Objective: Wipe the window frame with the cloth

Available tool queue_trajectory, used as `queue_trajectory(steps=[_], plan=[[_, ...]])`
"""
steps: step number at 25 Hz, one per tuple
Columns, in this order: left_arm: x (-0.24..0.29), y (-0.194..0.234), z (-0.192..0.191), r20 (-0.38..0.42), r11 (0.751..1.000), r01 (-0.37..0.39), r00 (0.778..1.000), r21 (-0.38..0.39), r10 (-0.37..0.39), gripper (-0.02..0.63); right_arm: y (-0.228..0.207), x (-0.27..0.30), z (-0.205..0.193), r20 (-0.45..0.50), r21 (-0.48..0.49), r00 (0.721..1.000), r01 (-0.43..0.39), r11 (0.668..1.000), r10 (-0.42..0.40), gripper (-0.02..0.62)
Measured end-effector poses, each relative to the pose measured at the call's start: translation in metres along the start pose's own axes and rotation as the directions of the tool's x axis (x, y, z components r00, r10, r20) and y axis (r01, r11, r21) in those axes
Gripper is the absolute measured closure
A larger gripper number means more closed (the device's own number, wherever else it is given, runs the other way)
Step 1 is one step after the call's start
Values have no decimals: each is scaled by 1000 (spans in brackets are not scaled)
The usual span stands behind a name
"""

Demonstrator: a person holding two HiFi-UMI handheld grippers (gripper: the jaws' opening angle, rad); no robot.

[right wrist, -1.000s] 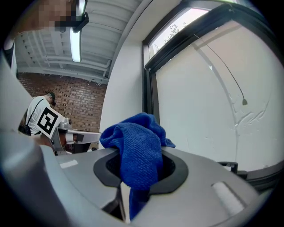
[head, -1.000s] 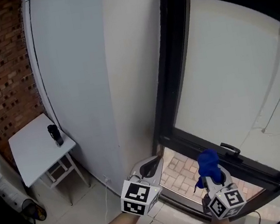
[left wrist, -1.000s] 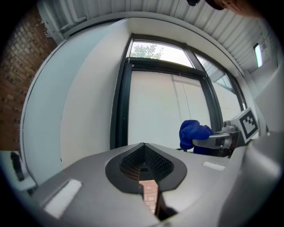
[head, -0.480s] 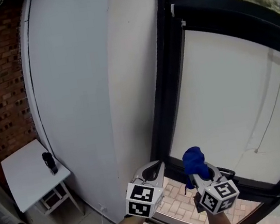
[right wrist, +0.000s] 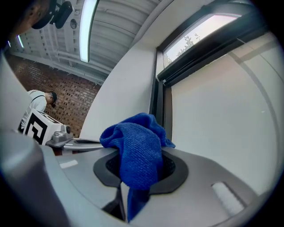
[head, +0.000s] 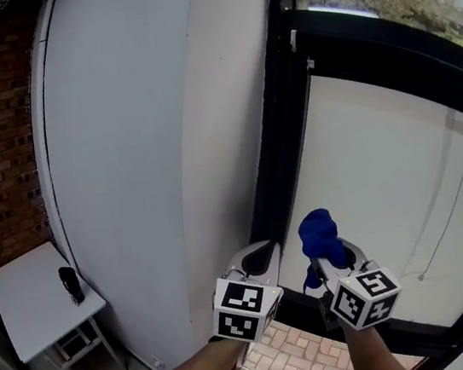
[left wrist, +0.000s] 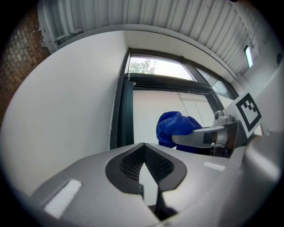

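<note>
Where the cloth [head: 320,238] sits: clamped by the right gripper [head: 328,257], bulging past its tips, near the frame [head: 276,164].
Left gripper [head: 260,259]: jaws together, empty.

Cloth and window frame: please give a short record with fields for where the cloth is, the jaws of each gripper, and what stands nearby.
cloth: blue cloth, bunched, held by the right gripper
right jaws: shut on the cloth
left gripper: jaws together, nothing between them
window frame: dark upright bar, just left of the cloth in the head view; contact cannot be told
nearby: small white table at lower left, a dark object standing on it
</note>
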State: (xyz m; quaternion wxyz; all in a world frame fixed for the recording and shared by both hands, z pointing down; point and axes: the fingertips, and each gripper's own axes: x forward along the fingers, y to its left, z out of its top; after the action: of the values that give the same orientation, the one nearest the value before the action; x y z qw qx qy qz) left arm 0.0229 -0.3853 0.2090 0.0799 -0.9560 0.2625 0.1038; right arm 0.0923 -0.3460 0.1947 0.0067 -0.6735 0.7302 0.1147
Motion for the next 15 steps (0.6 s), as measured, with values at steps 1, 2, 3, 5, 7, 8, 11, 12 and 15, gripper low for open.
queue_trajectory(steps=[1,2,3,5,7,8,11,12,15], plan=[[6,0,8,10,1000,-1,1000,13,1,612,0,7,6,-1,-11,1000,-10,1000,10,480],[11,2,15,17,1000,-3,1000,16,2,612,-1,14,13,-1,-24,1000,-20,1000,20,480],[17,4,21,22,1000,-7,1000,11,7,612,-3,22,19,2,-33,1000,-28,999,28,480],[27,14,31,27,1000,-28,999,0,28,612,-11,35,33,19,-34,999,-37,999,38,480],[36,25,41,33,998,-55,998,-8,55,612,-21,45,46,38,-29,998,-40,999,41,480],[40,29,46,35,998,-64,997,-15,64,612,-26,49,53,46,-31,998,-42,999,44,480],[54,37,64,53,996,-88,995,-5,88,612,-36,58,75,72,-49,996,-54,997,57,480],[59,39,71,60,996,-94,994,-6,94,612,-39,61,83,83,-56,995,-56,997,61,480],[73,41,92,80,995,-101,991,-18,102,612,-44,69,109,109,-75,991,-68,995,76,480]])
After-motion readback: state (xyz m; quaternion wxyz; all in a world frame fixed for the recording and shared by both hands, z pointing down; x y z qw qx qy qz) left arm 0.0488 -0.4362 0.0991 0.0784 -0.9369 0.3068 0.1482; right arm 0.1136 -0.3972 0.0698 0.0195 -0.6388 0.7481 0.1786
